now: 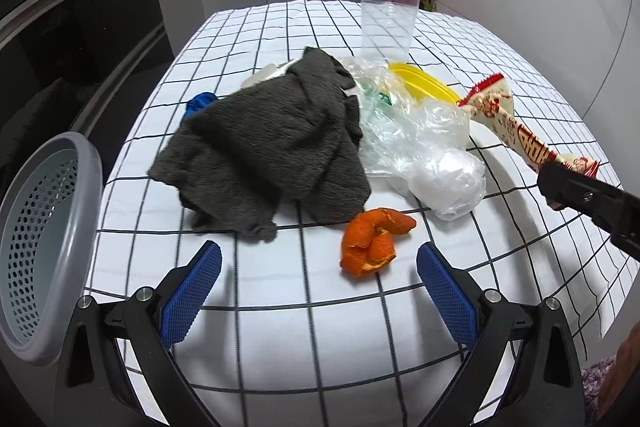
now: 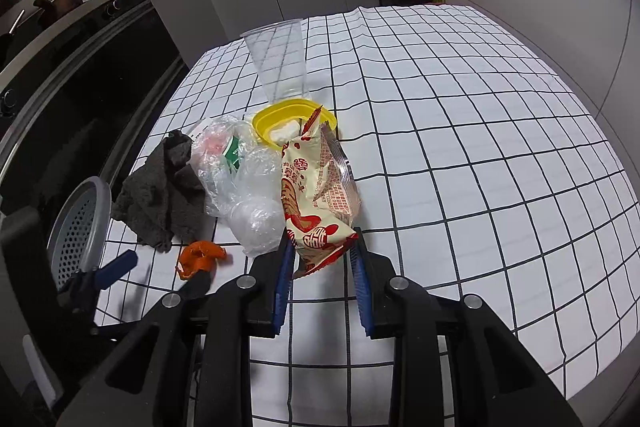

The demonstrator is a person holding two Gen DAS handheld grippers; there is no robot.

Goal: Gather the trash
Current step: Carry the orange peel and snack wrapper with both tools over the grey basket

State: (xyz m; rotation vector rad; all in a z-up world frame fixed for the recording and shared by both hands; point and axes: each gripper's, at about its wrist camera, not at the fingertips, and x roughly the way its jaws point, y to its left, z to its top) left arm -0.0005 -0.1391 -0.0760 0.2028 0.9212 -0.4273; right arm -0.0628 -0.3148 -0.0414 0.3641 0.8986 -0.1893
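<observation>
So, early stage: snack wrapper (image 2: 318, 199) pinched in right hand-held gripper (image 2: 320, 259), lifted above table (image 2: 480, 147). Left hand-held gripper (image 1: 318, 279) spread wide, nothing held, orange peel (image 1: 372, 241) just ahead. Plastic bags (image 1: 416, 143), cup (image 1: 389, 21) left uncollected; basket (image 1: 40, 239) looks unfilled.

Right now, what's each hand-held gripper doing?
Left hand-held gripper open, facing orange peel. Right hand-held gripper shut on snack wrapper. Basket at left.
</observation>
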